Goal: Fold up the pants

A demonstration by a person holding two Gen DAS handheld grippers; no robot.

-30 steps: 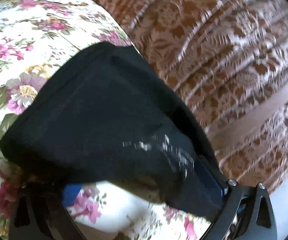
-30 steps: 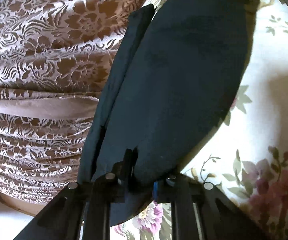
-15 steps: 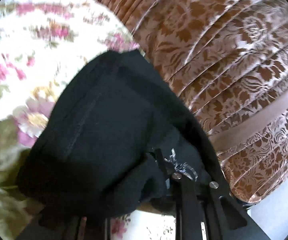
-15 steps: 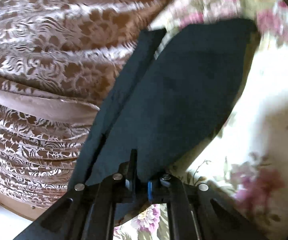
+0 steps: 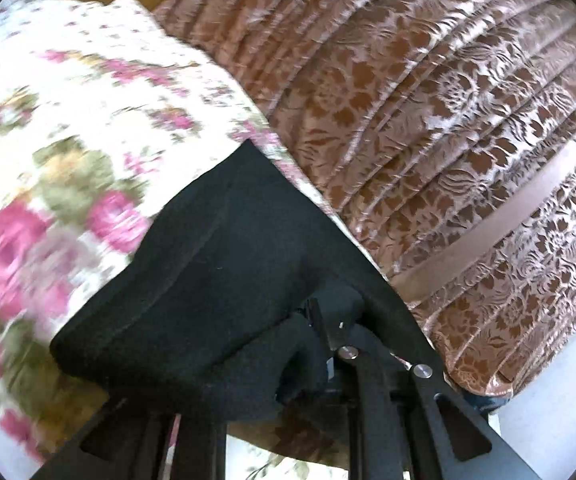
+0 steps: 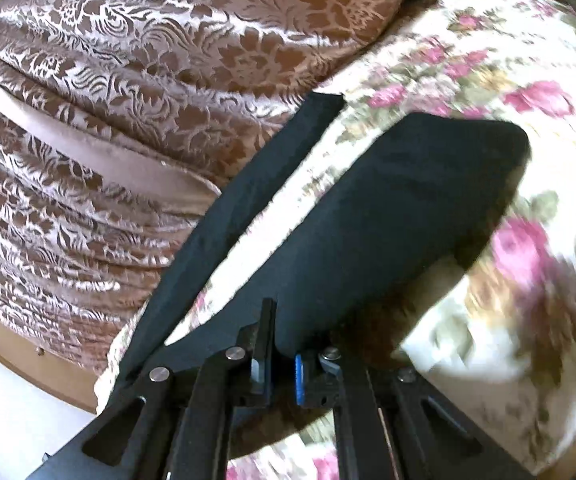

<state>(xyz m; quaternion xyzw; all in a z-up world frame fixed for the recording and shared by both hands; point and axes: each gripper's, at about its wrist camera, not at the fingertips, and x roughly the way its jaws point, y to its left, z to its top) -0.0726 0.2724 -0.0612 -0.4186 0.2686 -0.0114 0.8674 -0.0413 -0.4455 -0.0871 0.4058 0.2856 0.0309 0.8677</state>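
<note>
Pants [image 6: 387, 216]: black, lifted off the floral sheet [image 6: 487, 60], brown patterned bedspread [image 6: 128, 80] alongside. Right gripper [image 6: 282, 364] clamped tight on one edge. Left gripper [image 5: 311, 344] jaws nearly together, pinching bunched fabric of the other edge.

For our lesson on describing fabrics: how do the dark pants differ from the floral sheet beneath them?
The pants are plain and near-black; the floral sheet is white with pink roses and green leaves. The pants are lifted at one end, clamped in the right gripper, while the sheet lies spread flat. The pants cover only part of the sheet. Both are soft cloth.
</note>
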